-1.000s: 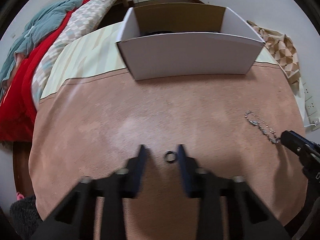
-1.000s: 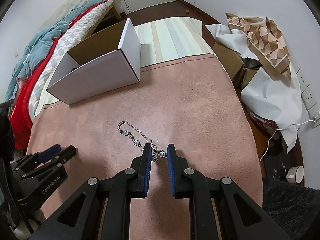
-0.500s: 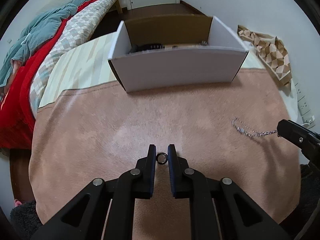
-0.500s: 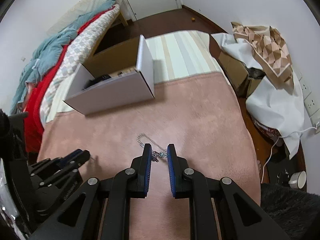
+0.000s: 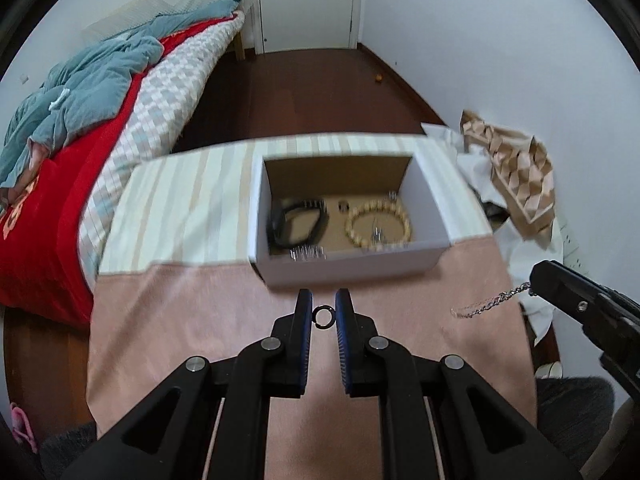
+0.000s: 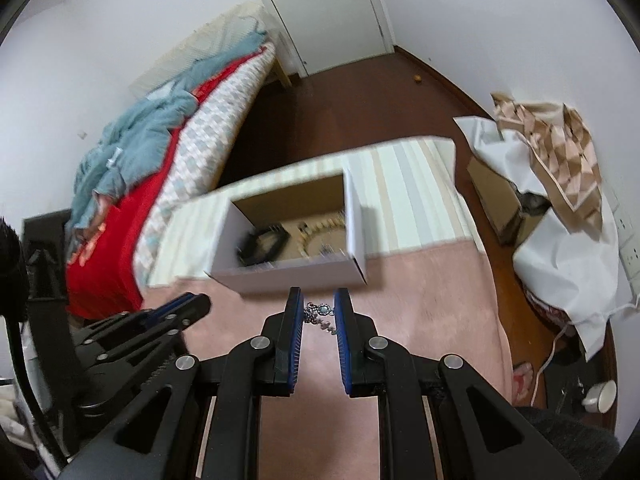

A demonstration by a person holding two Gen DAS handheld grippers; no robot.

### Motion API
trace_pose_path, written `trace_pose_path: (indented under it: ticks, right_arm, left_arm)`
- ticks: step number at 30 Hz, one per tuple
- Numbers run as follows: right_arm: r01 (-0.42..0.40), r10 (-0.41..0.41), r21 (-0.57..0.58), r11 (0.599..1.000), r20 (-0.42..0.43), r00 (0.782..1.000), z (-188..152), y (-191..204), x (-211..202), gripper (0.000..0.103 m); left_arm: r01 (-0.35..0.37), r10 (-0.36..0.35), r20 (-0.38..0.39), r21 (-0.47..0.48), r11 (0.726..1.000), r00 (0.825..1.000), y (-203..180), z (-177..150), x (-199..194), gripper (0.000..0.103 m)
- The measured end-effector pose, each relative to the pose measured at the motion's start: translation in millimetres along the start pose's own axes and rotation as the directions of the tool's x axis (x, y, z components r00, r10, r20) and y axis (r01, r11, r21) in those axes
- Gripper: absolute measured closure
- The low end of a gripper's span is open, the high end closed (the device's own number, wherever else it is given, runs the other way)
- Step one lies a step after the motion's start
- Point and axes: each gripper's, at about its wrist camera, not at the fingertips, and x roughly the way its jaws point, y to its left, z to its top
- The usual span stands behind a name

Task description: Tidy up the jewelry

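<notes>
Between the two blue-padded fingers of the left claw (image 5: 323,312), seen from the left wrist, one small dark ring (image 5: 322,315) is pinched, held above the pink-covered bench (image 5: 192,320). Just beyond the fingertips sits one open white box (image 5: 344,268) with a brown cardboard inside. Within it lie one black bracelet (image 5: 298,224), one pale beaded bracelet (image 5: 378,226), one small ring-like piece (image 5: 343,206) near the back, and a few silvery bits along the front wall, too blurred to count. Off to the right the right claw (image 5: 538,282) reaches in, and one silver chain (image 5: 486,302) hangs from its tip, clear of the cloth. A striped cloth (image 5: 180,208) covers the far part of the bench, with a bed (image 5: 80,120) to the left.

From the right wrist, the right claw (image 6: 316,312) is clamped on the silver chain (image 6: 320,314), whose links and one bluish stone show between the pads. The white box (image 6: 292,274) stands just ahead, the black bracelet (image 6: 264,242) and the beaded bracelet (image 6: 320,236) blurred inside it. The left claw (image 6: 192,306) appears at lower left, its fingers close together; the ring cannot be made out from here. One white cup (image 6: 600,396) rests on the floor at far right.
</notes>
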Motion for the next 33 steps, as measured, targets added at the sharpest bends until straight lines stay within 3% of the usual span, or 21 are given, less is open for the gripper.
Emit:
trace_pose_path:
  ticks: [7, 15, 21, 24, 30, 33]
  right_arm:
    - [-0.024, 0.026, -0.038, 0.999, 0.047, 0.999, 55, 23, -2, 0.087]
    - [-0.024, 0.024, -0.038, 0.999, -0.010, 1.000, 105, 24, 61, 0.087]
    - [-0.025, 0.024, -0.009, 1.000, -0.108, 0.994, 114, 10, 115, 0.087]
    - [-0.020, 0.020, -0.002, 1.000, -0.166, 0.986, 113, 3, 137, 0.086]
    - [0.021, -0.017, 0.009, 1.000, -0.261, 0.965, 108, -6, 158, 0.085]
    - [0.051, -0.052, -0.010, 0.999, -0.283, 0.958, 106, -6, 159, 0.084]
  left_arm:
    - [0.028, -0.028, -0.013, -0.030, 0.999, 1.000, 23, 54, 7, 0.094]
    - [0.061, -0.067, -0.102, -0.056, 0.997, 0.993, 40, 98, 56, 0.094]
    - [0.072, -0.082, -0.201, -0.059, 0.996, 0.976, 42, 106, 97, 0.093]
    - [0.045, -0.060, -0.259, -0.064, 0.997, 0.964, 43, 107, 112, 0.092]
    - [0.013, -0.030, -0.245, -0.073, 0.997, 0.969, 44, 114, 105, 0.088]
    - [-0.023, 0.008, -0.211, -0.068, 0.997, 0.978, 46, 118, 92, 0.074]
